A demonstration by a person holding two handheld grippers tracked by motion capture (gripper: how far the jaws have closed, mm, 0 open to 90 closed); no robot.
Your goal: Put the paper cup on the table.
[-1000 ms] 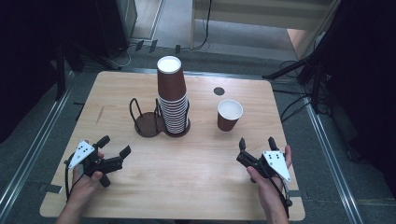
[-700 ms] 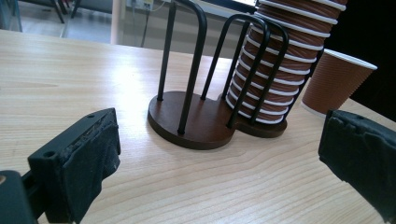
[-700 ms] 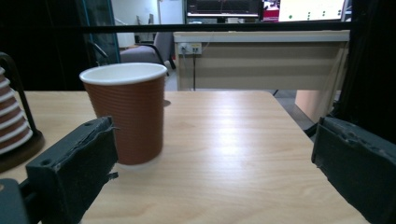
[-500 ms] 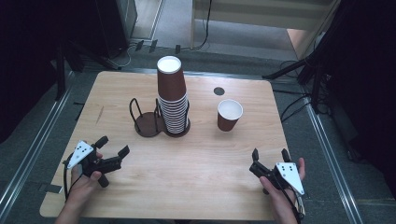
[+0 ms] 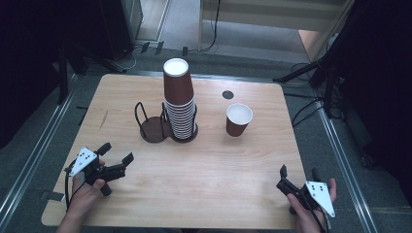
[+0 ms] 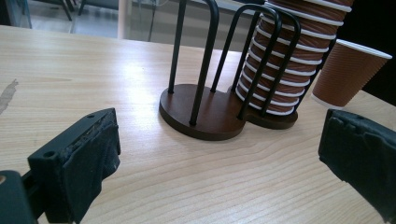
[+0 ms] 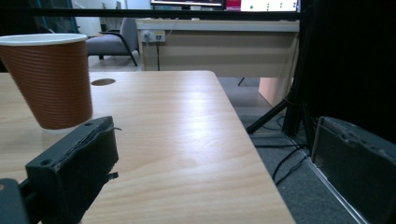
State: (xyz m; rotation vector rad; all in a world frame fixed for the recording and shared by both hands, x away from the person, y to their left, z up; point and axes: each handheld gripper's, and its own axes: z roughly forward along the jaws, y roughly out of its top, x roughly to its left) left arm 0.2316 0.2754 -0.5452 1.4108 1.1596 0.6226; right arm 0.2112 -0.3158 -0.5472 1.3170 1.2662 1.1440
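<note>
Left gripper (image 5: 116, 153) is sitting low over the near-left part of the tabletop (image 5: 209, 179), jaws spread wide with nothing between them, a hand (image 5: 85, 191) wrapping its body from below. Right gripper (image 5: 297, 175) is hanging at the near-right corner, jaws also apart and empty; one jaw is sitting over the wood, the other is reaching past the tabletop's right edge over the floor (image 7: 289, 154). The person's right hand (image 5: 311, 213) is holding it from the bottom of the high view. Wire cup holder (image 5: 158, 124) is standing mid-table on a dark double-disc base: its left bay is holding no cups, its right bay is carrying the stack of brown paper cups (image 5: 179, 102), white rims showing as rings down the stack, the top cup sitting upside down with its white base up. In the left gripper view the holder (image 6: 210, 93) is sitting dead ahead between the jaws but well off from them, stack (image 6: 294, 56) on its right side. Single brown paper cup (image 5: 238, 119) is standing upright to the right of the stack, apart from it, mouth open. Right gripper view is showing that cup (image 7: 49, 77) ahead and left, beyond the left jaw, not touching it. Small dark round hole (image 5: 227, 94) is sitting in the tabletop behind the single cup.
</note>
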